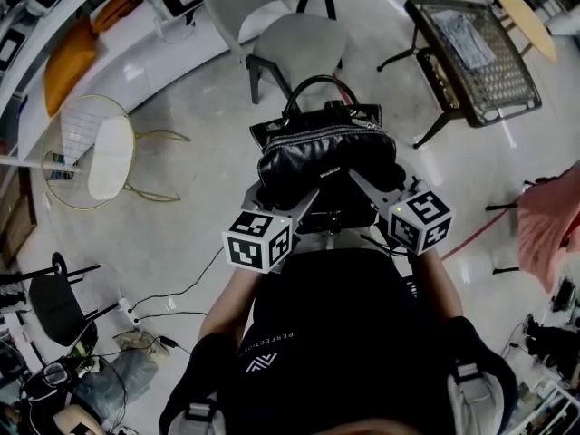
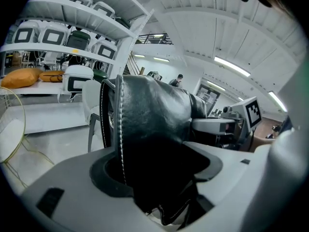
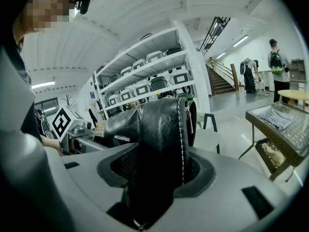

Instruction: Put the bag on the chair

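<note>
A black leather handbag [image 1: 324, 157] with a looped handle hangs in the air in front of me, gripped from both ends. My left gripper [image 1: 304, 205] is shut on its left end, and the leather [image 2: 149, 129] fills the space between those jaws. My right gripper [image 1: 367, 187] is shut on the right end, with the stitched leather [image 3: 159, 139] wedged between its jaws. A grey chair [image 1: 294, 39] stands on the floor just beyond the bag. It shows behind the bag in the left gripper view [image 2: 91, 103] and in the right gripper view [image 3: 212, 137].
A gold wire chair with a white cushion [image 1: 109, 157] stands at the left. At the right are a wicker-topped table [image 1: 476, 57] and a round wooden table [image 1: 526, 16]. White shelving [image 2: 72, 37] runs along the left wall. Cables [image 1: 163, 302] lie on the floor. Two people stand far off [image 3: 275, 66].
</note>
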Tool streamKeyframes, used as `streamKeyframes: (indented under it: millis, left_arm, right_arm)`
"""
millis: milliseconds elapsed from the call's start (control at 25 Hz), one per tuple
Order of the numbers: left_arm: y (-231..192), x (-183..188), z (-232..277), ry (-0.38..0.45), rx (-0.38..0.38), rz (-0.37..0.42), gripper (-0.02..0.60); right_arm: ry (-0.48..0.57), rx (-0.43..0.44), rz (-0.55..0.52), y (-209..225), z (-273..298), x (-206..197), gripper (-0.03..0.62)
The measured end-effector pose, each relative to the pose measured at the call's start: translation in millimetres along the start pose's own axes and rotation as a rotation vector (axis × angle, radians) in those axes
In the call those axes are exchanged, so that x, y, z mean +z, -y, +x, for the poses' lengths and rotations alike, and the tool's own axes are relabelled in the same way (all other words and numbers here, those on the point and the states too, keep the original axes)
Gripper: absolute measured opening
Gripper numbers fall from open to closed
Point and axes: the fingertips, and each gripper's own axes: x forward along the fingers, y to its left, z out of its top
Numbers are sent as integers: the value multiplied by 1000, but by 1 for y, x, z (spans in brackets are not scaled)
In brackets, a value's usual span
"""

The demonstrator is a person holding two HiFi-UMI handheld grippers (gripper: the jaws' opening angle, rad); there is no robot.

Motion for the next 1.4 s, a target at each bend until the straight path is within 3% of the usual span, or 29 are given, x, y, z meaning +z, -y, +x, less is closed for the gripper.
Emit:
streamKeyframes:
  millis: [200, 560, 1400]
  left_arm:
    - [-3, 1, -1, 0, -10, 3, 319]
    - [-24, 7, 11, -21, 28, -28, 318]
    - [-72, 85, 106, -12, 121, -80, 318]
  right_arm:
    - [13, -18, -15, -2, 1, 0, 227]
    - [-11, 23, -4, 11, 29, 4, 227]
    - [-48, 122, -21, 116, 101, 61, 224]
